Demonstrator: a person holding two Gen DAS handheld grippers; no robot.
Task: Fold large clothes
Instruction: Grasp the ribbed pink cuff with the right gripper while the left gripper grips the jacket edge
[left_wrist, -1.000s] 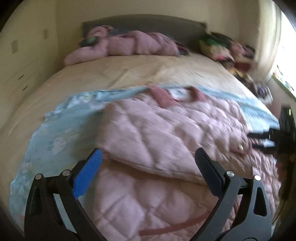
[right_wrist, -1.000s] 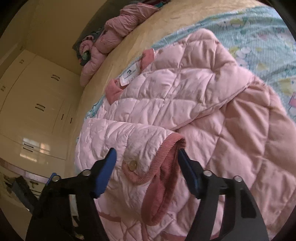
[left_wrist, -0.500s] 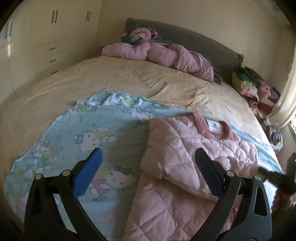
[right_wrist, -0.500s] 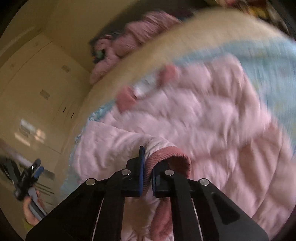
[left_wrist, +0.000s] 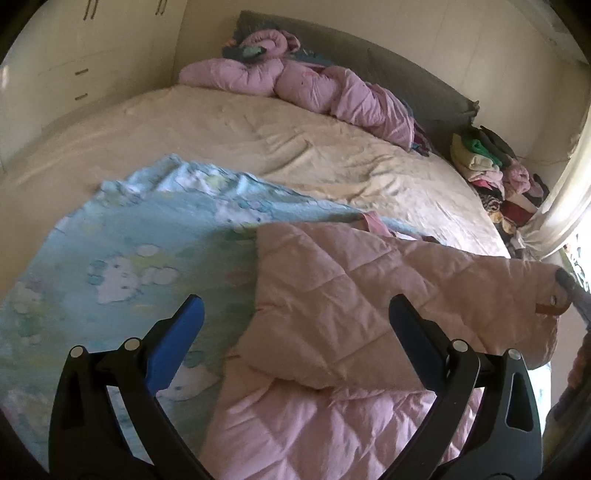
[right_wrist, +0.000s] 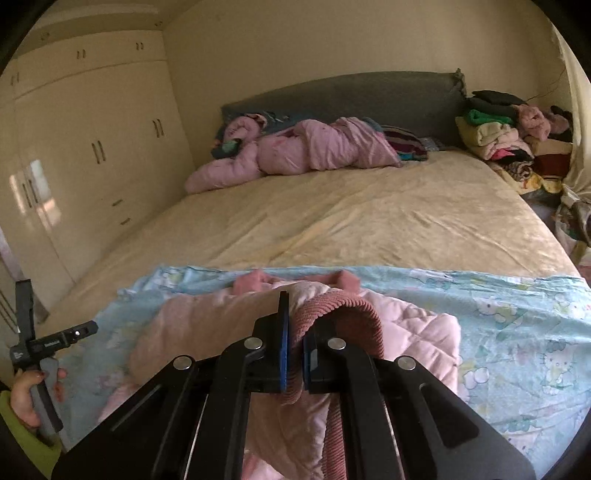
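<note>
Quilted pink jacket (left_wrist: 332, 295) is what I am working on: a puffy coat stitched in diamond panels, lying on a pale blue cartoon-print sheet (left_wrist: 122, 258) at the near end of the bed (right_wrist: 351, 218). Its cuffs and collar are a darker rose ribbed corduroy, and one sleeve is raised and stretched to the right across the body, the fabric soft and creased along the fold. My right claw (right_wrist: 293, 354) is clamped nearly closed on the ribbed cuff (right_wrist: 340, 310) of that sleeve, the corduroy bunched between the blue pads and arching over the right finger. My left claw (left_wrist: 295, 325) is spread wide and holds nothing; through its camera its left finger sits over the blue sheet and its right finger over the jacket, though I cannot tell whether either touches the cloth. In the right wrist view I see the left hand (right_wrist: 26, 395) gripping its handle off the left edge of the bed. Beyond the sheet the cream bedspread is wrinkled, a lilac padded garment (right_wrist: 295, 151) lies heaped against the grey headboard (right_wrist: 351, 96), a pile of folded clothes (right_wrist: 498, 136) sits at the far right corner, and cream wardrobe doors (right_wrist: 92, 147) line the left wall.
</note>
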